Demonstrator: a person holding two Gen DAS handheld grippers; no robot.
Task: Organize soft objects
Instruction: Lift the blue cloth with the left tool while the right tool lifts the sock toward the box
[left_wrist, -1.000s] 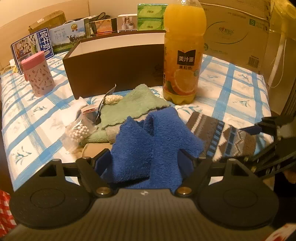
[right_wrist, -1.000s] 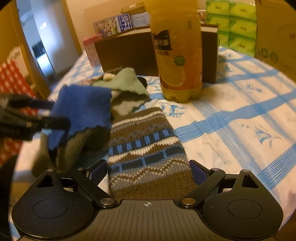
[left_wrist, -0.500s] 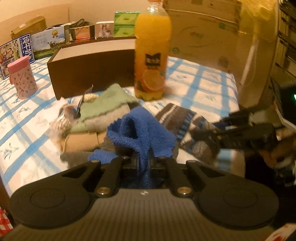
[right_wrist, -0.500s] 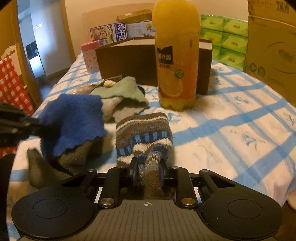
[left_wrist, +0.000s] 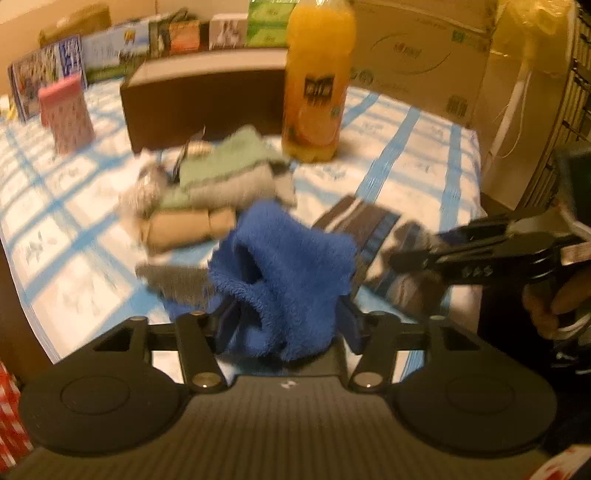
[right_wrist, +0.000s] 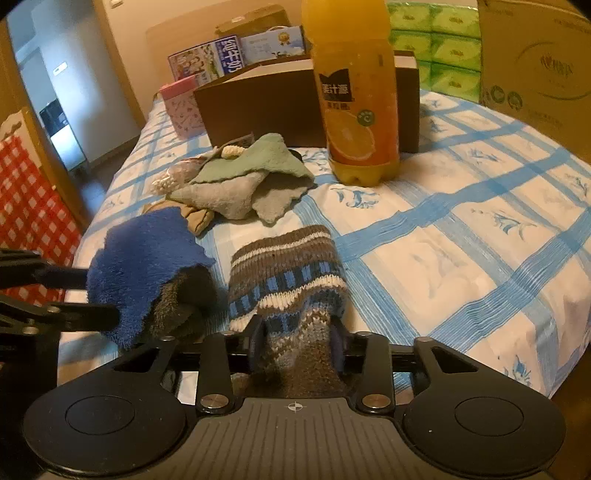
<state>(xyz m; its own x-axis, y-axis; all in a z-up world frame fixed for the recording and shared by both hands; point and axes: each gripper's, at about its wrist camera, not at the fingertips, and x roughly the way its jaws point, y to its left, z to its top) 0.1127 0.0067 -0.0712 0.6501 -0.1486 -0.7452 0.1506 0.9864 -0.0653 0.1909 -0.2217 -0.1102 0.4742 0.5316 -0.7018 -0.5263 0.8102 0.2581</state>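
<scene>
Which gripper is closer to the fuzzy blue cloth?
Left. The left hand-held gripper grips the blue cloth; the right hand-held gripper holds the striped knit piece beside it.

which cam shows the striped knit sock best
The right wrist view: the striped knit sock fills the centre, sharp, its bands clear, its near end pinched in the right tool. In the left wrist view the sock is motion-blurred, partly hidden behind the blue fleece cloth held by the left tool.
</scene>
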